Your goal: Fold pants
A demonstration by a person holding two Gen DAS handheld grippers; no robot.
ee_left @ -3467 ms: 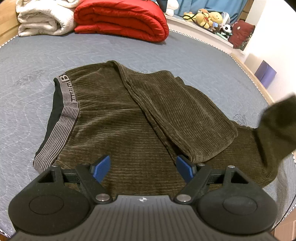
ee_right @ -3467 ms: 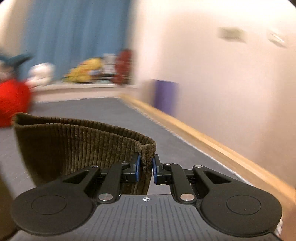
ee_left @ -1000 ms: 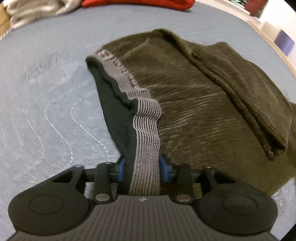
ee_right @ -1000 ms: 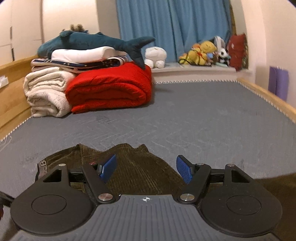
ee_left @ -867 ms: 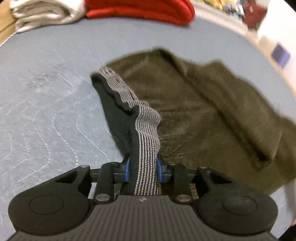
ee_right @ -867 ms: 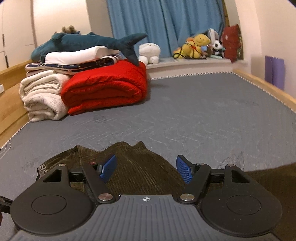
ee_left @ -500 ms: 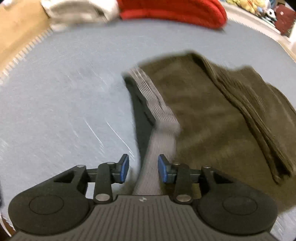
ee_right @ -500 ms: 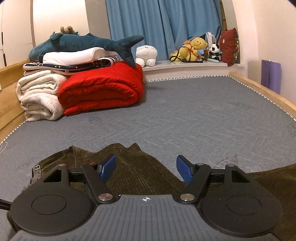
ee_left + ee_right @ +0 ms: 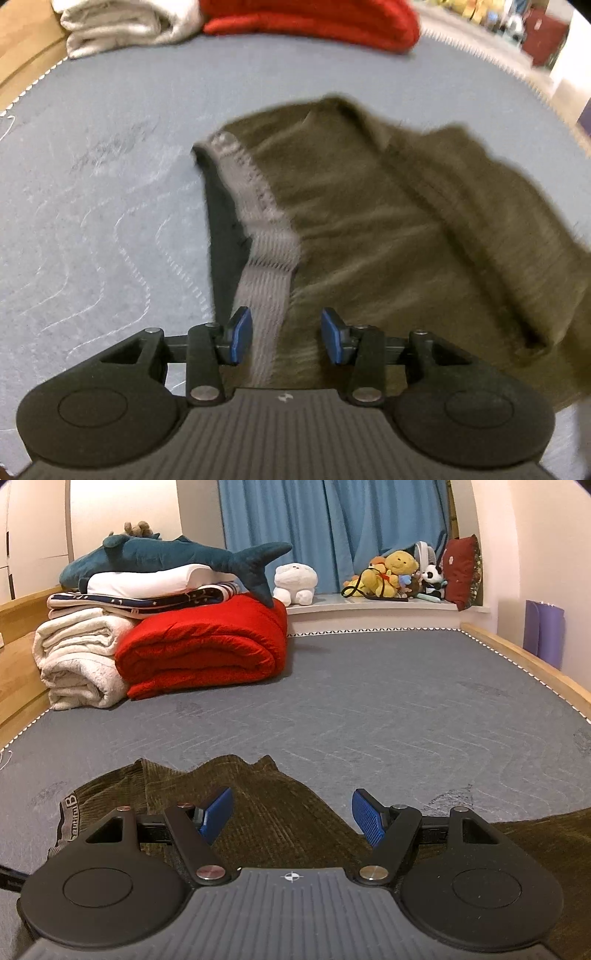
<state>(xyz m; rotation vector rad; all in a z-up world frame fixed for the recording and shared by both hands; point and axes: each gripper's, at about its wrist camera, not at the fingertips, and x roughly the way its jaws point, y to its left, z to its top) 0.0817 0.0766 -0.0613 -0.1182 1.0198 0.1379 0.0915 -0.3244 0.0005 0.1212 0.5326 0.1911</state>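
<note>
Olive-brown corduroy pants lie folded on the grey mattress, legs doubled over the seat. Their grey striped waistband runs toward me and passes between the blue pads of my left gripper, which is open just above it and grips nothing. In the right wrist view the pants lie below my right gripper, which is open wide and empty above the cloth; the waistband end shows at the left.
A rolled red blanket, cream towels and a plush shark are stacked at the mattress's far left. Plush toys line the window ledge. A wooden bed rail runs along the right.
My left gripper was shut on the waistband and lifting it; it has opened and the waistband has dropped back onto the mattress. The right gripper has stayed open, hovering over the pants.
</note>
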